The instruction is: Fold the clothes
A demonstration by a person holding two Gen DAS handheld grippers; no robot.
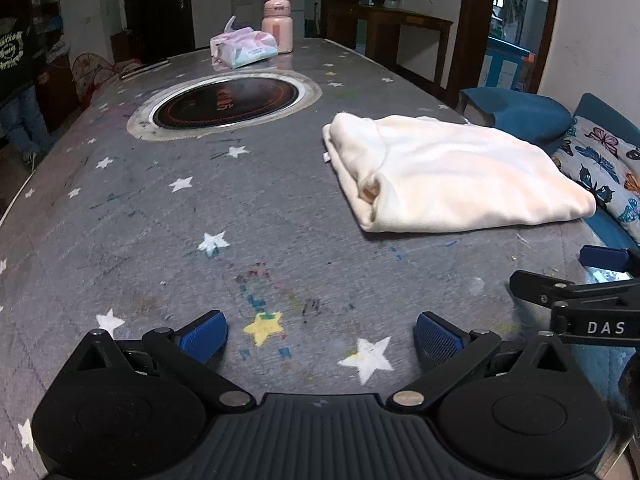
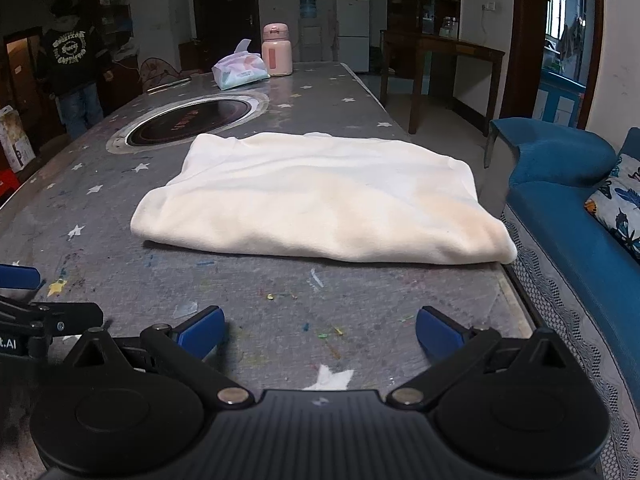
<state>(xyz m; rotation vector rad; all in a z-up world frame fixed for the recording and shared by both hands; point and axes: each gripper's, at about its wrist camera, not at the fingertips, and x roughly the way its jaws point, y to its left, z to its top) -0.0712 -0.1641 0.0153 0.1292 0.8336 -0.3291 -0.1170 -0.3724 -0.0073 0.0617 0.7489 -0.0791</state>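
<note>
Lying folded into a thick, soft rectangle, the cream garment (image 2: 320,200) sits on the table (image 2: 280,300) near its right edge, its near right corner reaching the rim beside the blue sofa (image 2: 560,208). Its layers hide whatever kind of clothing it is; from the left wrist view only a tucked fold and a small white tag show on its near left side. The cloth looks fleecy, with faint peach shading and shallow creases.

The left claw (image 1: 322,338) hovers over bare tabletop, well short of the garment, its blue ribbed pads (image 1: 204,336) spread wide with nothing between them. The right claw (image 2: 320,330) is likewise spread wide and empty, near the garment's front edge but apart from it. Each claw shows only partly at the edge of the other's view.

The table wears a grey quilted cover printed with white stars and smeared with paint flecks and scribbles. A round black cooktop (image 2: 188,120) with a metal ring is set into it just beyond the garment. Farther back stand a soft pack of tissues (image 2: 240,70) and a pink flask (image 2: 276,52), side by side. A butterfly-print cushion (image 1: 600,160) rests on the sofa, cut off by the frame. A person in a dark printed top (image 2: 74,60) stands in shadow at the far left, hard to make out.
</note>
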